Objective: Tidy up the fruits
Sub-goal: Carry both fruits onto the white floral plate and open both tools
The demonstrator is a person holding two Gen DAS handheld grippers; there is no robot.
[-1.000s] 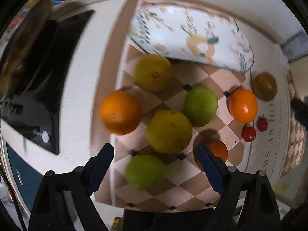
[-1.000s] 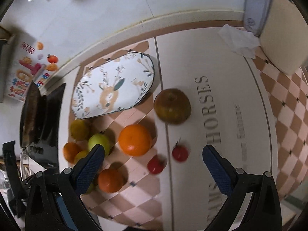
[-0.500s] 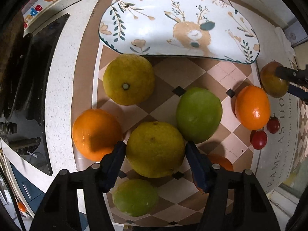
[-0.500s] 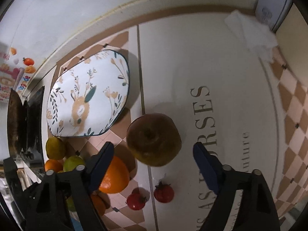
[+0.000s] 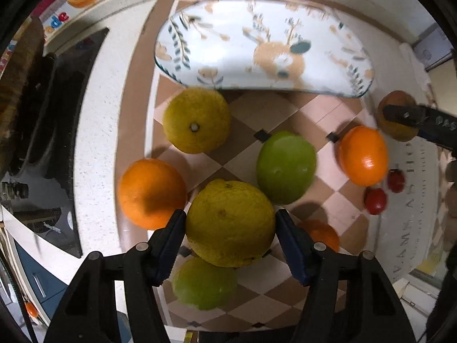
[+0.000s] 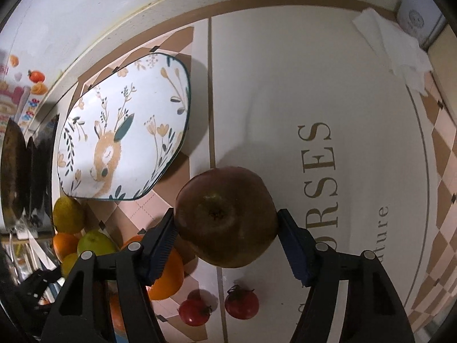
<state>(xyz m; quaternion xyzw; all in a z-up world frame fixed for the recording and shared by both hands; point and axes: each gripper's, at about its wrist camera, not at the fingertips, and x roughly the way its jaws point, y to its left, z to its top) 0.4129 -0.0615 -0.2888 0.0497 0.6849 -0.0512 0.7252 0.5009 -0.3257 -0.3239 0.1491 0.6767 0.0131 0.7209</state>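
My left gripper (image 5: 230, 234) is shut on a yellow citrus fruit (image 5: 230, 223) and holds it above the checked mat. Around it lie another yellow citrus (image 5: 197, 120), a green fruit (image 5: 285, 167), oranges (image 5: 151, 193) (image 5: 362, 155), a second green fruit (image 5: 204, 284) and two cherry tomatoes (image 5: 375, 200). My right gripper (image 6: 225, 234) is shut on a dark red apple (image 6: 225, 217), also in the left wrist view (image 5: 395, 114). A white deer-pattern plate (image 5: 262, 48) (image 6: 122, 125) lies empty behind the fruit.
A black stove top (image 5: 57, 131) is at the left. The white mat with gold lettering (image 6: 314, 114) spreads to the right, with a crumpled tissue (image 6: 391, 48) and a box at its far corner. Two tomatoes (image 6: 220, 305) lie under my right gripper.
Both grippers came down and closed: the left on the yellow citrus, the right on the dark red apple. Both fruits now look lifted slightly.
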